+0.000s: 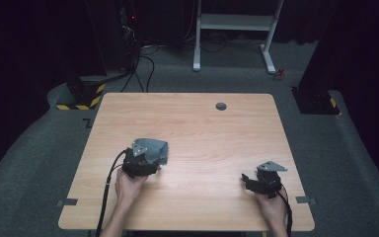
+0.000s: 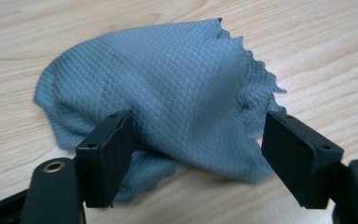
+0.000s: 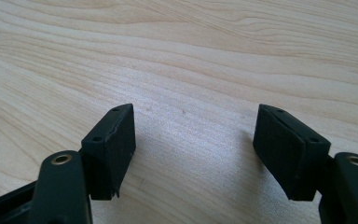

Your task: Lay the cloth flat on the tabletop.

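The left hand-held gripper [image 2: 196, 154] stands wide open over a crumpled grey cloth [image 2: 168, 88], which lies on the bench [image 1: 202, 128] with its near folds bunched between the two jaws, nothing pinched yet. I'd judge the step in hand is reaching for the cloth; next the jaws must close on that raised fold. The right hand-held gripper [image 3: 193, 149], equally wide, holds nothing and faces bare wood, well apart from the cloth

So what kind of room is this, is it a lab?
Probably a lab or recording studio: a lone wooden table on grey carpet, dark curtains all around, cables running to equipment behind, and hazard-striped stand feet.
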